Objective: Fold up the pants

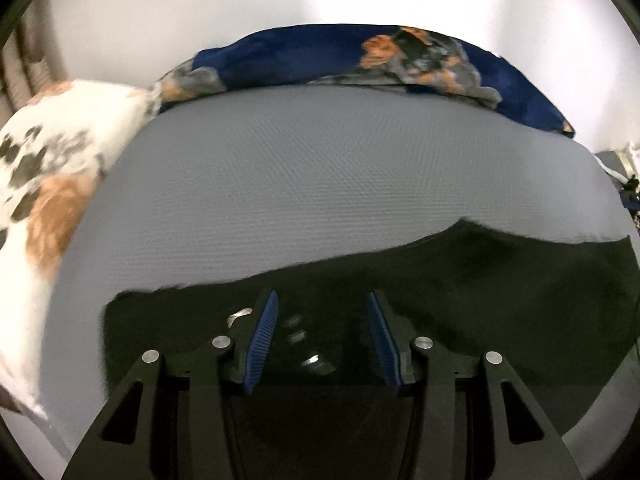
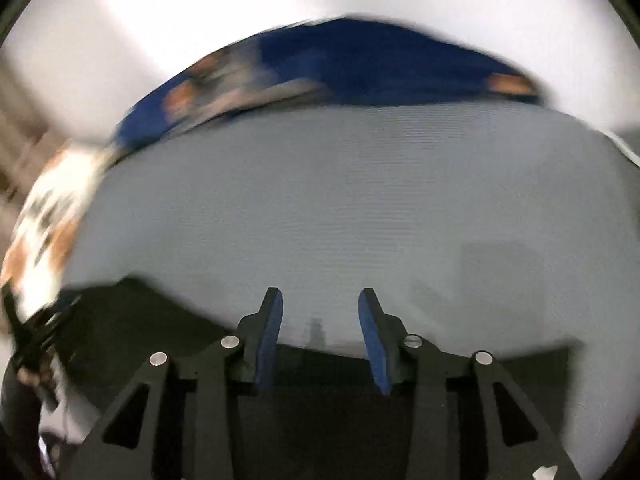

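While the dark pants lie spread on the grey bed, the left gripper hangs over them, jaws partly apart and clasping nothing. The right gripper hovers just past the pants' edge, jaws likewise parted and empty. A blue pillow lies beyond the pants.

Grey bed sheet, navy floral pillow & white floral pillow behind.
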A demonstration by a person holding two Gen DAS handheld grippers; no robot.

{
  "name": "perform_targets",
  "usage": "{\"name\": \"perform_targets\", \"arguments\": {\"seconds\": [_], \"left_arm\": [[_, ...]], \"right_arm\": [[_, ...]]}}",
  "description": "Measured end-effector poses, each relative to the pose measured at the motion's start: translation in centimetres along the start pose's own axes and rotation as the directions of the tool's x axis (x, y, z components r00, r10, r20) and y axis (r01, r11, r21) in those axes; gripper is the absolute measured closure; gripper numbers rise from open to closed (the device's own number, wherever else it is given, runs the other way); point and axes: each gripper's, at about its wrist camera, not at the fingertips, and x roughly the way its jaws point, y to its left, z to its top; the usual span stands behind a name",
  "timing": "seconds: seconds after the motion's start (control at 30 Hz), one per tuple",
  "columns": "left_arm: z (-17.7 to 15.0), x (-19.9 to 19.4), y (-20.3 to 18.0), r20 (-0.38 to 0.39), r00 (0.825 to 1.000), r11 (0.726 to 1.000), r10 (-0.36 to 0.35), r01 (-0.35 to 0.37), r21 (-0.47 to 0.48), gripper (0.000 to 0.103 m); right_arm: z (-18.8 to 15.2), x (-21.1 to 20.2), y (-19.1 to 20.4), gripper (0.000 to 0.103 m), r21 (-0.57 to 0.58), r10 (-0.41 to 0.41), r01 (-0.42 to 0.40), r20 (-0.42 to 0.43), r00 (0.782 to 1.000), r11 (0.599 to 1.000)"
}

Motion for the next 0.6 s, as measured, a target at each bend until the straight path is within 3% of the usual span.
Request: {"name": "perform_targets", "arguments": {"seconds": [0.13,0.3,0.53,0.6], "left_arm": [[-1.6,0.2,3.0,-0.033,0.998,0.998,0.045,-0.047,-0.047,0.055],[-3.2,0.0,4.2,-0.023,1.0,0.999,-0.007,0.006,-0.045,0.055],[-3.8,-0.1,5.1,-0.004,0.998,0.997,-0.061,0.061,-0.038,0.055],[-3.9,-0.1,5.3,0.0,0.997,0.997,-0.074,0.074,-0.036,0.055]], "right_arm": [[1.6,5.6,9.1,0.065,-0.155,0.17,-0.189,-0.13,0.977,0.97],[3.2,11.7,18.0,0.065,-0.282,0.248,-0.328,-0.283,0.926,0.902],[3.4,16.4,21.7,0.065,-0.304,0.249,-0.394,-0.42,0.873,0.867],[3.1,16.5,21.8,0.078,-0.307,0.251,-0.403,-0.433,0.866,0.862]]}}
